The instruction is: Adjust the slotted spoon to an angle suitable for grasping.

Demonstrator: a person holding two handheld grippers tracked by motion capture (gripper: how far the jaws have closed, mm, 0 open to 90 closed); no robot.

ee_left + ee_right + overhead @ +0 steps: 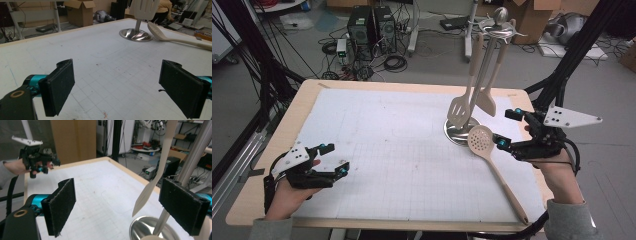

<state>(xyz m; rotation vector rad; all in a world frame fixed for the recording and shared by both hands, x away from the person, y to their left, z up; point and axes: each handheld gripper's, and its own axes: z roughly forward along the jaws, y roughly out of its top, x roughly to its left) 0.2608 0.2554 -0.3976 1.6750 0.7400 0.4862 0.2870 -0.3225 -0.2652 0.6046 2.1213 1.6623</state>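
Note:
A metal utensil stand (460, 131) rises from its round base at the right of the white gridded mat (402, 150). From its top hang a beige slotted turner (459, 111) and a beige spatula (486, 102). A beige skimmer spoon (480, 139) lies on the mat, its perforated head against the base and its handle running toward the near right corner. My right gripper (508, 127) is open just right of that head, holding nothing. In the right gripper view the spatula (150, 187) and the stand (190, 162) hang between the jaws. My left gripper (334, 159) rests open and empty at the near left.
The wooden table edge (272, 150) frames the mat. Black frame struts (572, 55) stand off the right and left corners. On the floor behind are computer towers (371, 25), cables and cardboard boxes (532, 15). The left gripper view has the stand's base (135, 35) and the skimmer spoon (160, 33) far ahead.

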